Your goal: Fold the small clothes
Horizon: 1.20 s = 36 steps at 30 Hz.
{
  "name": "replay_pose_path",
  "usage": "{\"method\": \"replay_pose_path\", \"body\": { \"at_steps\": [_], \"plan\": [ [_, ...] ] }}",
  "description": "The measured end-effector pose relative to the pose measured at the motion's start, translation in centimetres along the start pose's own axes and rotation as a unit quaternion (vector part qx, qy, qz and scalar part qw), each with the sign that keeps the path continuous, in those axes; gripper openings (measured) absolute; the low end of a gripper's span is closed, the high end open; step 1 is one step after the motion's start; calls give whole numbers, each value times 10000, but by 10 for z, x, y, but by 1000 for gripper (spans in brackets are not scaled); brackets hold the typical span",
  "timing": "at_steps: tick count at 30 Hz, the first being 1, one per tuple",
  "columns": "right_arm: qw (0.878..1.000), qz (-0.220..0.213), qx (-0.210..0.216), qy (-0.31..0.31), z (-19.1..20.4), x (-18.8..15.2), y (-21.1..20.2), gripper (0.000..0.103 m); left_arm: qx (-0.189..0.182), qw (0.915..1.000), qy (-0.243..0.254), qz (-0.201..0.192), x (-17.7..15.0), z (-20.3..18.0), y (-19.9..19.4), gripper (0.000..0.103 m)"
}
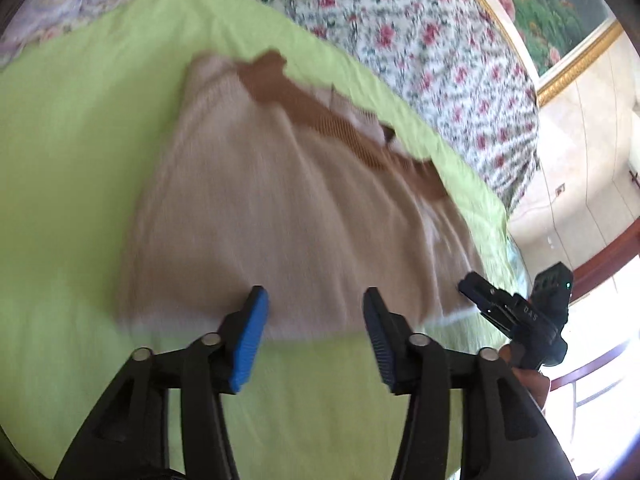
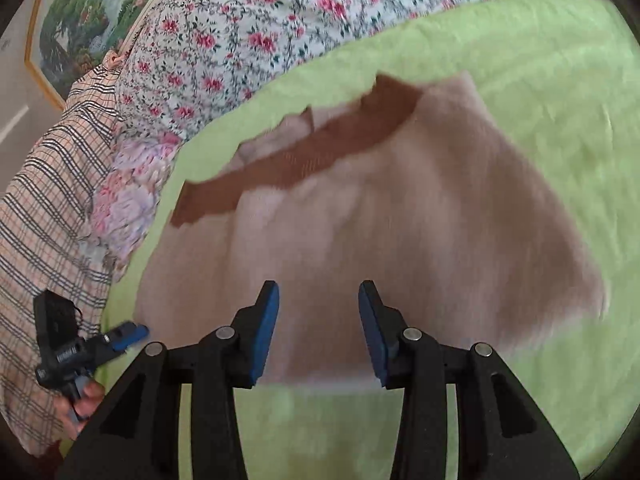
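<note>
Now the left gripper [image 1: 316, 312] and right gripper [image 2: 319, 308] both hang with jaws spread wide, gripping nothing, above the near hem of a beige knit garment [image 1: 280, 208] lying flat on the green sheet [image 1: 80, 128].

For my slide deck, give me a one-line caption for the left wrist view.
Open left gripper poised at the near hem of a beige knit garment spread on a green sheet.

Bed surface: lime-green sheet [image 1: 72, 128]. Floral quilt [image 1: 420, 40] at 12 to 2 o'clock. Gold-framed painting [image 1: 560, 12] on pale wall at 1 o'clock (left wrist view); bright window [image 1: 600, 340] at 4 o'clock.
</note>
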State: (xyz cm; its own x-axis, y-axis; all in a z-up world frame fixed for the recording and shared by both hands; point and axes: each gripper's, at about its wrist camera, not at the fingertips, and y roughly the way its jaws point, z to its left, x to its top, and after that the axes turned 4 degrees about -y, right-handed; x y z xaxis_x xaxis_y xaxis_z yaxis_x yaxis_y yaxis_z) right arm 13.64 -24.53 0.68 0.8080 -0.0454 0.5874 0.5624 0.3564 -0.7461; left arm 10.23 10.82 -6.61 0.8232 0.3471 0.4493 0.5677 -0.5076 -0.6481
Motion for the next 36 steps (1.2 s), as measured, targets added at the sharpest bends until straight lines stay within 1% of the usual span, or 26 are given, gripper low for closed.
{"method": "replay_pose_path", "body": {
  "at_steps": [4, 6, 8, 10, 11, 14, 18, 21, 25, 28, 29, 30, 32, 33, 34, 35, 36],
  "plan": [
    [10000, 75, 16, 34, 7, -25, -10, 44, -52, 9997, -193, 163, -32, 0, 1, 55],
    [10000, 87, 10, 36, 10, -33, -15, 45, -85, 9993, -291, 216, -41, 0, 3, 55],
    [9999, 90, 20, 45, 11, -39, -20, 46, -60, 9993, -307, 218, -46, -3, 3, 58],
    [9999, 88, 16, 65, 11, -43, -23, 47, -42, 9992, -355, 199, -43, -3, 5, 63],
    [9999, 80, 20, 91, 10, -44, -24, 47, -64, 9989, -412, 199, -43, -3, 5, 67],
    [9998, 72, 40, 187, 7, -46, -26, 47, -48, 9983, -571, 110, -40, -1, 7, 67],
    [9997, 70, 39, 219, 6, -46, -25, 47, 136, 9980, -612, -105, -33, 4, 9, 67],
    [9997, 80, 61, 217, 5, -45, -24, 47, 264, 9964, -750, -284, -22, 9, 12, 67],
    [9997, 81, 109, 188, 7, -41, -22, 47, 275, 9933, -1014, -476, -4, 20, 16, 67],
    [9998, 63, 159, 137, 8, -33, -19, 47, 452, 9923, -918, -697, 9, 22, 21, 67],
    [9998, 48, 173, 125, 8, -30, -18, 47, 612, 9916, -799, -812, 14, 21, 25, 65],
    [9997, 33, 198, 120, 8, -27, -17, 47, 776, 9905, -728, -869, 18, 20, 28, 58],
    [9995, -6, 277, 119, 6, -19, -15, 47, 1005, 9881, -647, -969, 24, 17, 32, 49],
    [9995, -22, 297, 123, 5, -16, -14, 47, 1077, 9872, -599, -1010, 27, 14, 34, 36],
    [9994, -38, 327, 122, 3, -12, -13, 48, 1091, 9875, -529, -1010, 30, 11, 36, 29],
    [9992, -59, 365, 120, 1, -6, -13, 48, 1117, 9876, -461, -1005, 33, 7, 37, 22],
    [9991, -73, 386, 128, -1, -2, -13, 47, 1208, 9864, -405, -1039, 34, 3, 37, 19]
  ]
}}
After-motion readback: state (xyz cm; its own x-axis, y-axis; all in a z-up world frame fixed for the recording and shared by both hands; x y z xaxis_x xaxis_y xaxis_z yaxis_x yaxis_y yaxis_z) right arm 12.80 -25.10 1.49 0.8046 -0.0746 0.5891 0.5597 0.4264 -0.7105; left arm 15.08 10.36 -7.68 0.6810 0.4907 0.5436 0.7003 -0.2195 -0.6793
